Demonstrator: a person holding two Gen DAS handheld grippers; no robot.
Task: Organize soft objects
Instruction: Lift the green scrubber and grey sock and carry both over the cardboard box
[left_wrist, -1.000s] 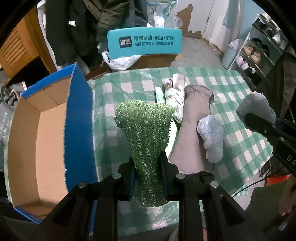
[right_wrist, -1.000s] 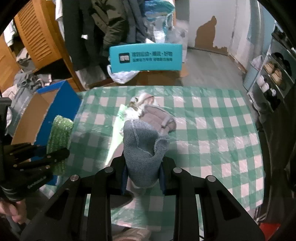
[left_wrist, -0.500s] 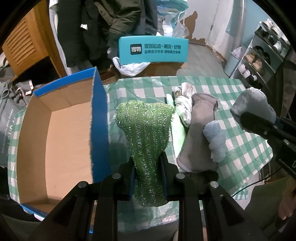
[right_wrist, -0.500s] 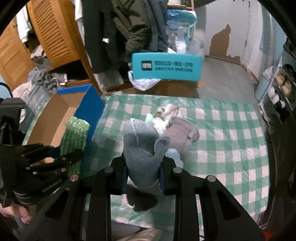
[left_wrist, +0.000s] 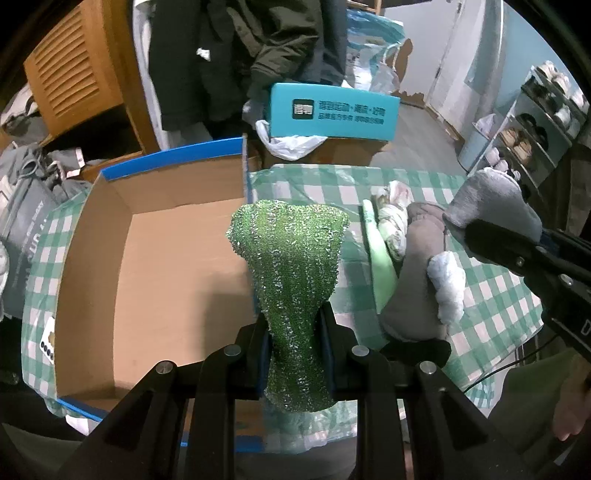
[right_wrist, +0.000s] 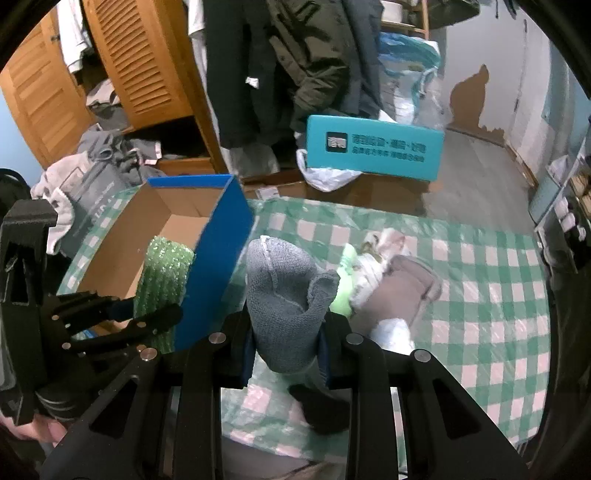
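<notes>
Both grippers have carried their loads toward the blue cardboard box (left_wrist: 155, 266); left gripper (left_wrist: 293, 332) stays clamped on the green scrubby cloth (left_wrist: 291, 266) over its wall; right gripper (right_wrist: 286, 343) grips the grey knit cloth (right_wrist: 284, 295) beside it.

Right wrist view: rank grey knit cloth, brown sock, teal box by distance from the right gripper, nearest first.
1. grey knit cloth: clamped in the right gripper.
2. brown sock: on the checked tablecloth, ahead and to the right.
3. teal box: beyond the table's far edge.
</notes>
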